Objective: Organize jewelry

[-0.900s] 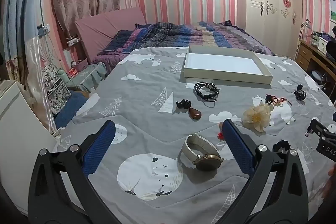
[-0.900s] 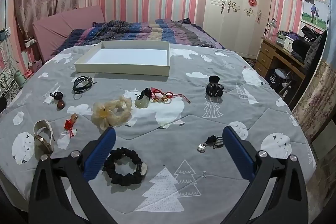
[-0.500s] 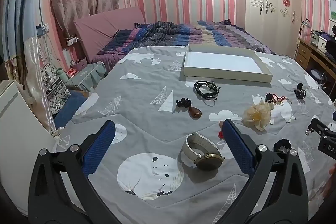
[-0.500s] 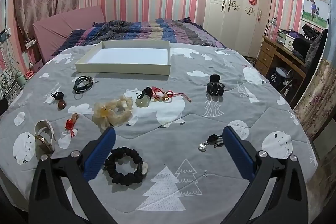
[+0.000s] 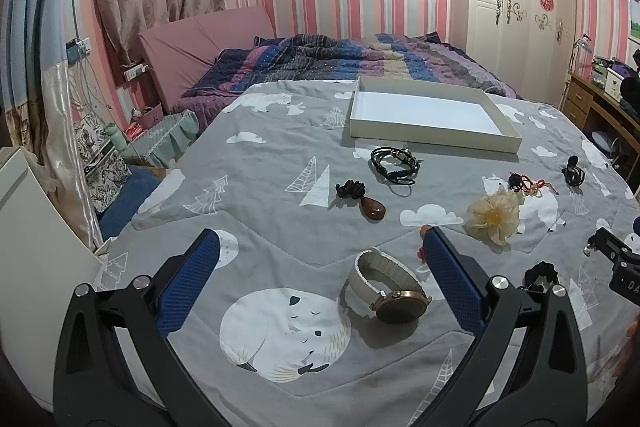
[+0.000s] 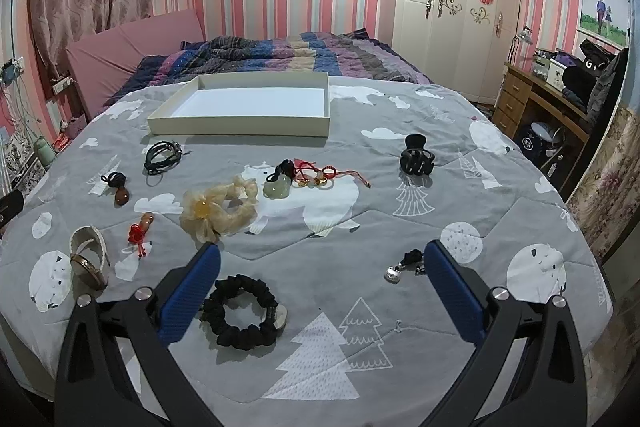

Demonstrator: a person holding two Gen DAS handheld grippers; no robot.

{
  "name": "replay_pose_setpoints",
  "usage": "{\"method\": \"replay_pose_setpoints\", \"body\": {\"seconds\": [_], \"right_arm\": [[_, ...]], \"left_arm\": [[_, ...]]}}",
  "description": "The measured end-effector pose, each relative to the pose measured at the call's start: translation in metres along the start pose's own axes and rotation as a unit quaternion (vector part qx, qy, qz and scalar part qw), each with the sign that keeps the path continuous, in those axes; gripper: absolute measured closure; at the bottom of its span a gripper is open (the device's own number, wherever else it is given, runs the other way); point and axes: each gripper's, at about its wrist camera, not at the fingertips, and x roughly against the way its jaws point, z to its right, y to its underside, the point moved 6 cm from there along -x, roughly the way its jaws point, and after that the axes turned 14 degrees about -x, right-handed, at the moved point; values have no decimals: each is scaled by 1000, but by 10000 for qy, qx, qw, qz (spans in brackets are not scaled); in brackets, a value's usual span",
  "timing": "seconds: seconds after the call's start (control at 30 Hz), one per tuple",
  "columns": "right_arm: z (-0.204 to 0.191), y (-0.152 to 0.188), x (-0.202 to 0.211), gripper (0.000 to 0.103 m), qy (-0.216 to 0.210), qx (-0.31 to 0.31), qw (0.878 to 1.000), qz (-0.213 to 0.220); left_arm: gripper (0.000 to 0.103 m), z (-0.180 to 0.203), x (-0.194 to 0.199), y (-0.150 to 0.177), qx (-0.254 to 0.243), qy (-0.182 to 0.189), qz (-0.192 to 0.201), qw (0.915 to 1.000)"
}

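Jewelry lies scattered on a grey bedspread [image 5: 260,211]. My left gripper [image 5: 320,247] stands wide open above a white-strapped watch [image 5: 390,285]. My right gripper [image 6: 320,255] is open too, over a black scrunchie [image 6: 242,311] and a small silver charm [image 6: 404,265]. Further off lie a cream flower hair tie [image 6: 218,207], a jade pendant with red cords [image 6: 296,179], a black claw clip [image 6: 416,159], a black cord bracelet [image 5: 394,163], a brown pendant [image 5: 370,209] and a red charm [image 6: 138,231]. An empty white tray [image 6: 240,125] sits at the back.
A striped quilt [image 5: 360,59] is bunched behind the tray. A desk [image 6: 552,99] stands off the bed's right side, a wardrobe [image 6: 448,7] at the back wall. Bags and clutter [image 5: 120,143] fill the floor on the left.
Both grippers have eased slightly nearer the bedspread; the items sit a touch lower in each view. Nothing was taken hold of or moved.
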Motion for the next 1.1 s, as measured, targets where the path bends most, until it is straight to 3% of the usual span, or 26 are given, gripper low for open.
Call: {"method": "replay_pose_setpoints", "body": {"seconds": [1.1], "right_arm": [[-3,-11,-15,2,34,79,9999,77]], "left_arm": [[3,2,-22,-13,-67,53,14,10000]]}}
